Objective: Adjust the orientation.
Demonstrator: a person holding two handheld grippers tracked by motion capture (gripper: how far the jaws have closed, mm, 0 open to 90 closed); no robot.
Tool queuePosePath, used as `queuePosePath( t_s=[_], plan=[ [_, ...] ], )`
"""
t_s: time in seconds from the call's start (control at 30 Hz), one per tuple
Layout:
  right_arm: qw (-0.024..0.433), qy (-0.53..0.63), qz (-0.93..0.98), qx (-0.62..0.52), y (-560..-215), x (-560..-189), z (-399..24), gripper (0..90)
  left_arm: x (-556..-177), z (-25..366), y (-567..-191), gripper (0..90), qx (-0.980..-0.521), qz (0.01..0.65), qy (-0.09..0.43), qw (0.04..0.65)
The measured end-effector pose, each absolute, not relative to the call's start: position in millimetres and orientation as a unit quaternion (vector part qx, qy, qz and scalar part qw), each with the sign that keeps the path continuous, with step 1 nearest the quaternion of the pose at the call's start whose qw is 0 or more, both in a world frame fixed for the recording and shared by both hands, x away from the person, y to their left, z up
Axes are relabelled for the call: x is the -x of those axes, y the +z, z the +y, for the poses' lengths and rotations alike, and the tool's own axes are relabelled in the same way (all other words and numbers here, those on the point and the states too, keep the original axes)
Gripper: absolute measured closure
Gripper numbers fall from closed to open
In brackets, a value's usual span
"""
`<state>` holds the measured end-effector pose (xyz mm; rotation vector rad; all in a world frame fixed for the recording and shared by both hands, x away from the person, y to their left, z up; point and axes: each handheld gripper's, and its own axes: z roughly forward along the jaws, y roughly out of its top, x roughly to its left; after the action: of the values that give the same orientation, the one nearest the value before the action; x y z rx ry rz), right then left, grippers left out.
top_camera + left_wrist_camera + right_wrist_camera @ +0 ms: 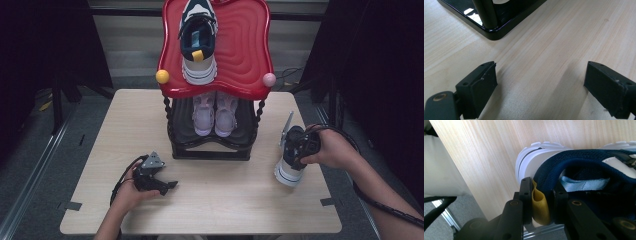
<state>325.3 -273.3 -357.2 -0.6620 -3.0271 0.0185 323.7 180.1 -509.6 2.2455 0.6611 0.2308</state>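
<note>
right hand-held gripper [540,206] clamped on the yellow heel loop [539,206] of a navy and white shoe [291,161], lower right of the worktop [210,200], left hand-held gripper [540,87] wide open and empty, lower left, beside the black rack [210,150]

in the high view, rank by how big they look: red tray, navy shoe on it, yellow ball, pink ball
1. red tray
2. navy shoe
3. yellow ball and pink ball, which look about alike, so no ranking between them.
</note>
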Motion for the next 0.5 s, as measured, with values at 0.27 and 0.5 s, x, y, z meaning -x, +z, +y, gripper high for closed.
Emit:
queuePosePath(
  t_s=[0.27, 0.5],
  plan=[
    [0.017, -0.001, -0.977, 0.215, -343, -323, -271, 75.0, -324, 181, -509, 10.4, -0.882, 0.260, 0.089, 0.383],
    [0.012, -0.010, -0.978, 0.209, -329, -322, -271, 74.9, -323, 179, -509, 10.2, -0.884, 0.258, 0.094, 0.378]
  ],
)
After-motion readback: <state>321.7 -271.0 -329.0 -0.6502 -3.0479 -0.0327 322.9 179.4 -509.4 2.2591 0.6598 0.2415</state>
